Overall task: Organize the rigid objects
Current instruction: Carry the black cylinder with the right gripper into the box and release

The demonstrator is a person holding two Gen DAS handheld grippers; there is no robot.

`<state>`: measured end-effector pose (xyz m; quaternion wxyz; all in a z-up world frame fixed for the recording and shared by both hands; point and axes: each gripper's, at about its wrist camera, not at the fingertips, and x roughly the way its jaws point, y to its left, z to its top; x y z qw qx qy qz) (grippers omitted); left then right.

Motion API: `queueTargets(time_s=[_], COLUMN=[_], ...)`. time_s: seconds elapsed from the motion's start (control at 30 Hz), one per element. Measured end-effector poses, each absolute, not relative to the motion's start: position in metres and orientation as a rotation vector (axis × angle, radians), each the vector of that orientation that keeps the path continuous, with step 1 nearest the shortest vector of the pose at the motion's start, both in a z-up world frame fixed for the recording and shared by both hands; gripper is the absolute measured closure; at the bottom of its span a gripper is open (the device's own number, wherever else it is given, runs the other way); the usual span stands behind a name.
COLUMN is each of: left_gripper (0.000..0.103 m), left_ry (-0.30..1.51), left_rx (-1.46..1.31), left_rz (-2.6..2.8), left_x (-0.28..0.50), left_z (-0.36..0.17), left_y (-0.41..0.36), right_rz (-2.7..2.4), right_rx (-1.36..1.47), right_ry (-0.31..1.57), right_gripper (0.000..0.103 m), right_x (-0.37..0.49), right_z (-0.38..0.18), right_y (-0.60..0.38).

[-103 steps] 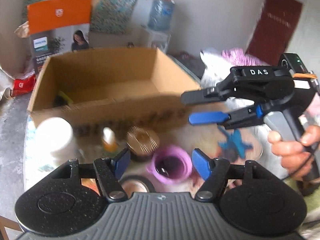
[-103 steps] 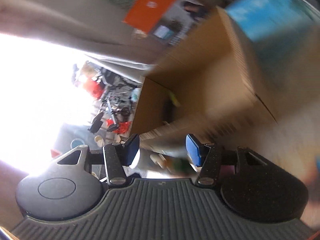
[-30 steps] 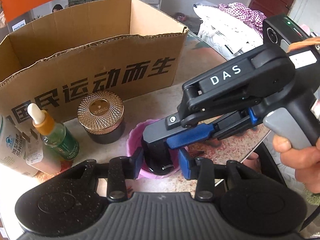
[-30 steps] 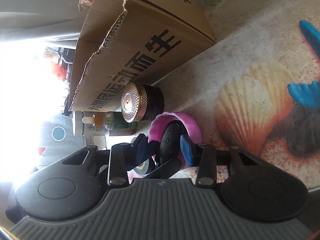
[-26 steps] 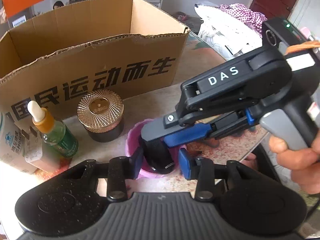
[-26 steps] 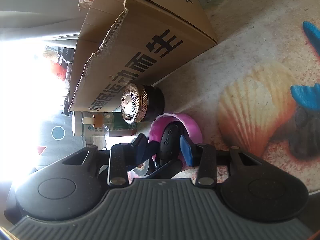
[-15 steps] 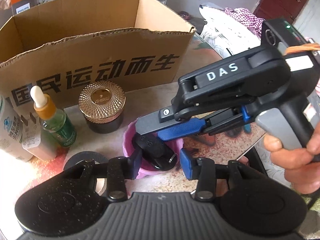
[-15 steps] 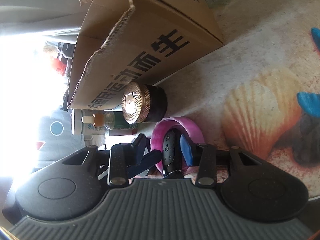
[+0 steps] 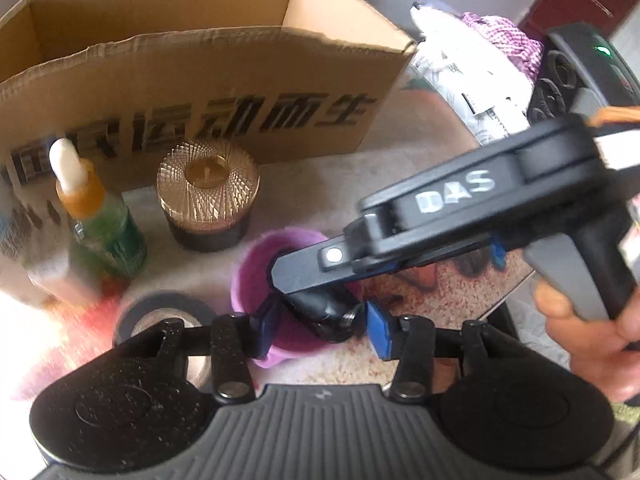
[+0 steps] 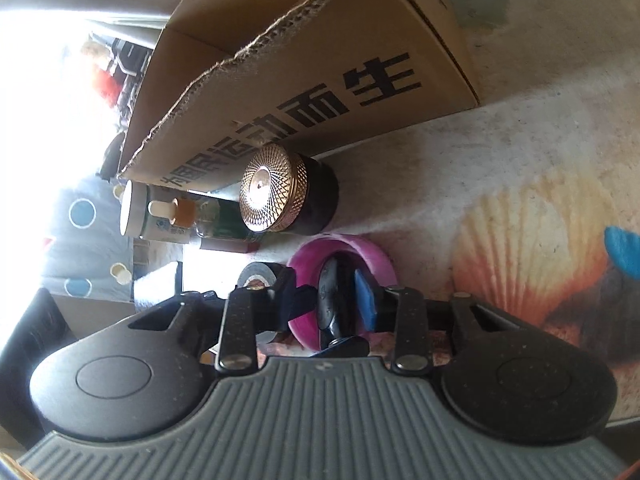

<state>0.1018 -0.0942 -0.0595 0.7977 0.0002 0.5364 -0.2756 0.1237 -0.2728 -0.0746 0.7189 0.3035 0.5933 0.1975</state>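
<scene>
My right gripper jaws just squeezed in on black remote inside pink cup. Left gripper jaws just widened, open round cup. Remote can go to box next.

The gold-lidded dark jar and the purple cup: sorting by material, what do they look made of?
The gold-lidded dark jar: the lid looks like shiny metal or metallised plastic, with a fine engraved radial pattern that glints; the body is dark, possibly glass or plastic. The purple cup: likely smooth, matte plastic, with a thick rounded rim.
</scene>
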Motion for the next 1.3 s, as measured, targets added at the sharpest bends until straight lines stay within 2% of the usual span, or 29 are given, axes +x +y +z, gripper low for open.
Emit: queueTargets(time_s=[0.2, 0.33, 0.53, 0.83, 1.07, 1.3], left_gripper=[0.057, 0.066, 0.069, 0.069, 0.07, 0.07], left_ry=[1.139, 1.125, 1.071, 0.914, 0.81, 0.856], left_rx=[-0.019, -0.009, 0.012, 0.038, 0.024, -0.044], left_rz=[-0.585, -0.575, -0.572, -0.546, -0.491, -0.441], left_x=[0.1, 0.097, 0.087, 0.076, 0.098, 0.16], left_z=[-0.06, -0.058, -0.039, 0.021, 0.07, 0.084], left_y=[-0.089, -0.088, -0.085, -0.072, -0.053, -0.021], right_rz=[0.488, 0.483, 0.493, 0.565, 0.651, 0.722], right_rx=[0.718, 0.721, 0.716, 0.665, 0.638, 0.598], right_ry=[1.305, 1.293, 1.233, 1.079, 0.956, 0.909], right_gripper=[0.083, 0.083, 0.083, 0.083, 0.083, 0.083], right_x=[0.122, 0.116, 0.104, 0.091, 0.113, 0.175], right_z=[-0.075, -0.077, -0.065, -0.004, 0.045, 0.073], right_y=[-0.274, -0.275, -0.278, -0.271, -0.258, -0.229])
